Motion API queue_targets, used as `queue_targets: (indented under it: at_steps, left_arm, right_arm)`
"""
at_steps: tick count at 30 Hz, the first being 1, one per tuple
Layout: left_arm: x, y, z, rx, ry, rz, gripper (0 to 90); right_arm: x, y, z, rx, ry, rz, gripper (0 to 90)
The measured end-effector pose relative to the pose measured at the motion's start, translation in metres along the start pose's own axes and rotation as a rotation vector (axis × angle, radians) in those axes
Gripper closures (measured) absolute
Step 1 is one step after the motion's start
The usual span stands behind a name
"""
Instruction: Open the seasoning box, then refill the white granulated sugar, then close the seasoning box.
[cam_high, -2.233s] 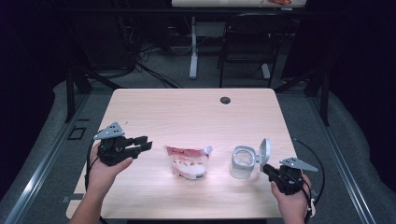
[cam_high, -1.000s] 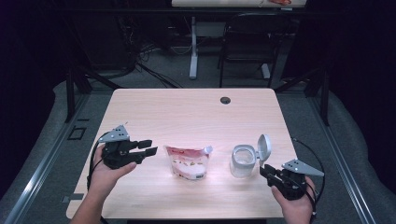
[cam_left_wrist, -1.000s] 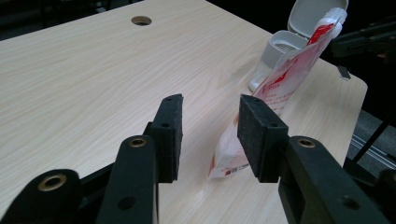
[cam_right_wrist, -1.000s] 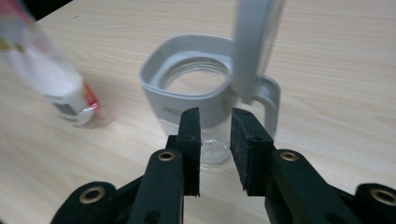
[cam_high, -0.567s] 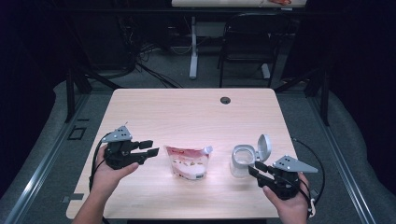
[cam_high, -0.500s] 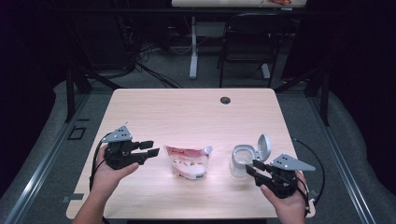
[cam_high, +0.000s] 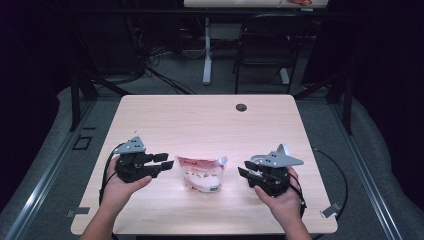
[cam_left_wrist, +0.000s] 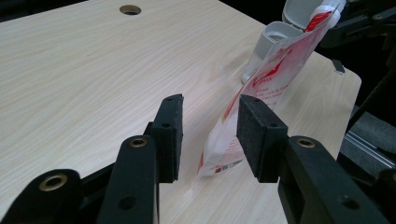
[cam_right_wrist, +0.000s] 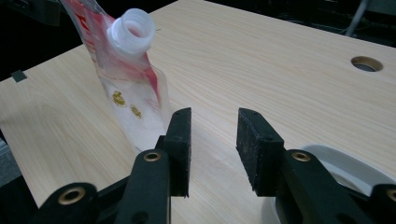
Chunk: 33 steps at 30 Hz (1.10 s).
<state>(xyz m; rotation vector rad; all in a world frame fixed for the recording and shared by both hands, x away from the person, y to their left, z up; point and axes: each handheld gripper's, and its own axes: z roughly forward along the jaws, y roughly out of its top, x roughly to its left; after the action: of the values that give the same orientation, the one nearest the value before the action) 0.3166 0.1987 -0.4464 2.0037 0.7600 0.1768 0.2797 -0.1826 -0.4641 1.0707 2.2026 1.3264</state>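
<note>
R gripper (cam_high: 243, 171) has slid left over the white container toward the pouch (cam_high: 201, 173) standing mid-table; jaws spread, just closing a bit, empty. L gripper (cam_high: 166, 160) waits beside pouch, jaws spread, narrowing slightly. Grab looks imminent.

Left hand-held gripper (cam_left_wrist: 205, 140) low over the pale wood surface (cam_left_wrist: 84, 65), its two black jaws parted, nothing pressed between the pads; they have just eased a little closer. A red-and-white pouch (cam_left_wrist: 261, 88) stands just ahead, its bottom corner reaching into the gap near the right-hand pad (cam_left_wrist: 257, 135). Behind the pouch, a grey-white container (cam_left_wrist: 271, 39) with its flip lid up. Round hole (cam_left_wrist: 130, 9) at the surface's far edge. Other hand-held gripper (cam_left_wrist: 364, 23) dark at top right.
</note>
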Motion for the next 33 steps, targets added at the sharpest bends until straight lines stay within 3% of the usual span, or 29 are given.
queue_targets:
  at_steps: [15, 33]
  left_arm:
    - [-0.003, -0.004, 0.013, 0.014, -0.017, 0.012, 64.3]
    - [-0.009, -0.007, 0.026, 0.033, -0.046, 0.025, 72.0]
  right_arm:
    - [0.011, 0.011, 0.023, -0.020, 0.091, -0.019, 62.6]
    - [0.018, 0.015, 0.040, -0.023, 0.125, -0.030, 58.6]
